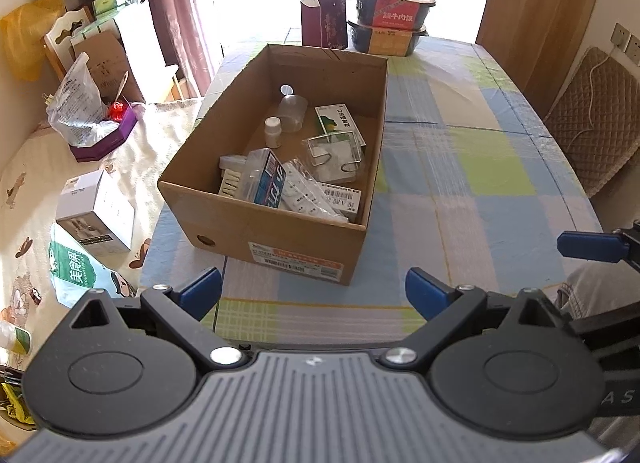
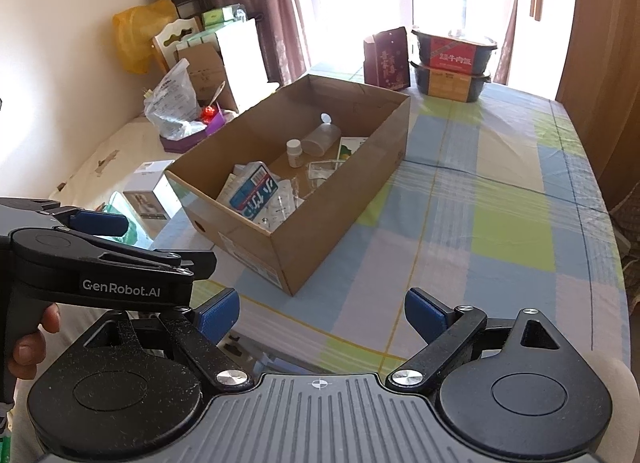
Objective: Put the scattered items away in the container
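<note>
Both hand-held grippers, left (image 1: pixel 313 291) and right (image 2: pixel 322 313), spread empty; fingers (image 2: pixel 28 337) only in right view.

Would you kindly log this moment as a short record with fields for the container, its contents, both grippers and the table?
container: open cardboard box on the checked tablecloth
contents: small white bottle, clear cup on its side, green-and-white carton, blue-labelled pack
left gripper: open, empty, near side of box
right gripper: open, empty
tablecloth near box: no loose items visible
beyond box: two stacked black food tubs
</note>
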A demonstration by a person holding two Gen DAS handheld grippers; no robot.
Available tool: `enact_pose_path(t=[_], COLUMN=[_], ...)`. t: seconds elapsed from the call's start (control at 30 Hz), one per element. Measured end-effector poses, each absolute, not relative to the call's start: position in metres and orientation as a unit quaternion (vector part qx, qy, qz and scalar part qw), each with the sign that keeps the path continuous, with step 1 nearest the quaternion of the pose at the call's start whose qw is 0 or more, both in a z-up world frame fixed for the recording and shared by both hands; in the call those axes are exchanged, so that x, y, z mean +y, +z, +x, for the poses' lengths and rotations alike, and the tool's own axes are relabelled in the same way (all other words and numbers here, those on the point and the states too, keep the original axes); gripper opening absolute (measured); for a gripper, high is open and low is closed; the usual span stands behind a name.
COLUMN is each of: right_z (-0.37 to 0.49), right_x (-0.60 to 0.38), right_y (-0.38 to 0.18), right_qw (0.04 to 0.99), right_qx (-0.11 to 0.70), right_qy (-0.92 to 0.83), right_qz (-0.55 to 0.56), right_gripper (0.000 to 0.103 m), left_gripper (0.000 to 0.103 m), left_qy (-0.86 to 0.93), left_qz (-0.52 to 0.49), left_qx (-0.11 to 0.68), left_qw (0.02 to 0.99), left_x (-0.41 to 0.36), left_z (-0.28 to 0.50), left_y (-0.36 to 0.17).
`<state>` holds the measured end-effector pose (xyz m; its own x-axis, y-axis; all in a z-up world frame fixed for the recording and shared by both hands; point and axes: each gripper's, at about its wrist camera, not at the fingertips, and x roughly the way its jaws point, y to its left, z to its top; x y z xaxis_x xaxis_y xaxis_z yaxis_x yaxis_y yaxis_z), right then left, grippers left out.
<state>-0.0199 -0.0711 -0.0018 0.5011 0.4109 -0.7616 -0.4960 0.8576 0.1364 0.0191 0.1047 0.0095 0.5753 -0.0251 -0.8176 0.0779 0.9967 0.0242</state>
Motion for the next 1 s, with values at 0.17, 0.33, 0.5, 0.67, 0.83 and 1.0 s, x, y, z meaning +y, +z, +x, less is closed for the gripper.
enact_pose_path(t=[0.17,0.33,0.5,0.67,0.83,1.0], right_z=[-0.019,-0.016,-0.014,-0.014,-0.013,-0.013], right_x=[-0.076,-0.084,-0.088,-0.09,-0.093,-0.096], right_y=[-0.006,-0.008,-0.009,-0.01,-0.011,-0.011], right_qw=[0.864,0.866,0.867,0.867,0.867,0.868], right_qx=[0.432,0.435,0.437,0.438,0.439,0.439], right_qy=[0.256,0.244,0.239,0.236,0.233,0.23], right_qz=[-0.044,-0.029,-0.021,-0.017,-0.014,-0.012], right_gripper=[0.095,0.095,0.095,0.095,0.095,0.095], left_gripper=[0.097,0.097,0.097,0.097,0.097,0.097], left_qy=[-0.021,-0.018,-0.019,-0.019,-0.02,-0.024], left_qz=[0.037,0.052,0.064,0.075,0.081,0.082], left_qx=[0.463,0.464,0.463,0.462,0.462,0.463], left_qw=[0.886,0.884,0.884,0.883,0.883,0.882], left_x=[0.101,0.096,0.091,0.086,0.083,0.08], left_z=[0.018,0.015,0.015,0.015,0.015,0.017], left_y=[0.006,0.001,-0.001,-0.004,-0.005,-0.008])
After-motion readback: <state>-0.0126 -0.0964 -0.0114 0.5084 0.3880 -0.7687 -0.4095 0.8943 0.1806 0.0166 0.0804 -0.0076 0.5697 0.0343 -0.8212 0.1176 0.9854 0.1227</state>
